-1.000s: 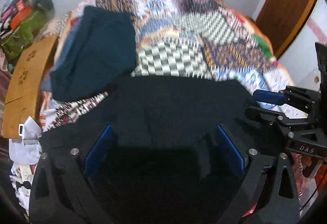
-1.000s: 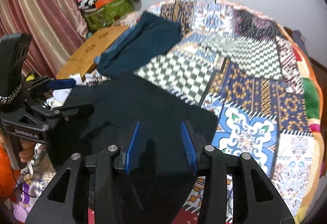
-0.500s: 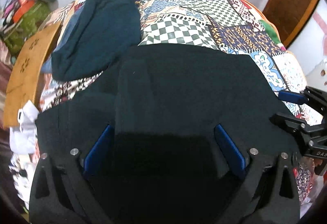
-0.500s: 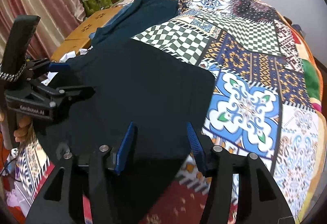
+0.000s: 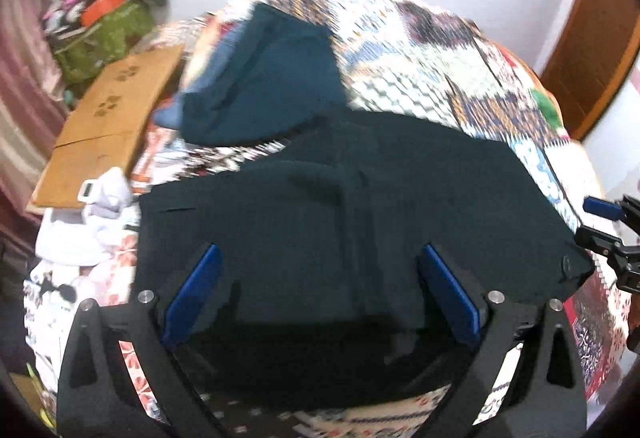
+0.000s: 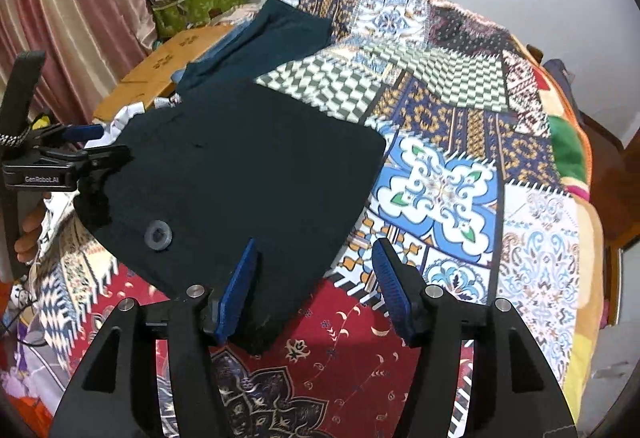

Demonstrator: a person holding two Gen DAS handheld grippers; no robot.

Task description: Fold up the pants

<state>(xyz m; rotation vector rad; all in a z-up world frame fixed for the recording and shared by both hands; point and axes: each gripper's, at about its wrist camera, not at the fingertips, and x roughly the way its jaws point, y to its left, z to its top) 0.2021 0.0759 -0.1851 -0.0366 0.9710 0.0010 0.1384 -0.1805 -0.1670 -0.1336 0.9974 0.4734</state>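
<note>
Your left gripper (image 6: 94,154), at the right wrist view's left edge, reads "GenRobot.AI". Both jaws stand wide, holding nothing. The black pants (image 6: 240,174) lie folded on the patchwork bedspread (image 6: 460,142), frame centre-left.

Right of the folded black pants (image 6: 240,174), the patchwork bedspread (image 6: 460,174) lies bare and flat out to its far edge. Behind the pants a folded dark teal garment (image 6: 276,42) blocks the way. On their left, a brown cardboard sheet (image 6: 160,74) and crumpled white cloth (image 5: 80,222) crowd the bed's side.
</note>
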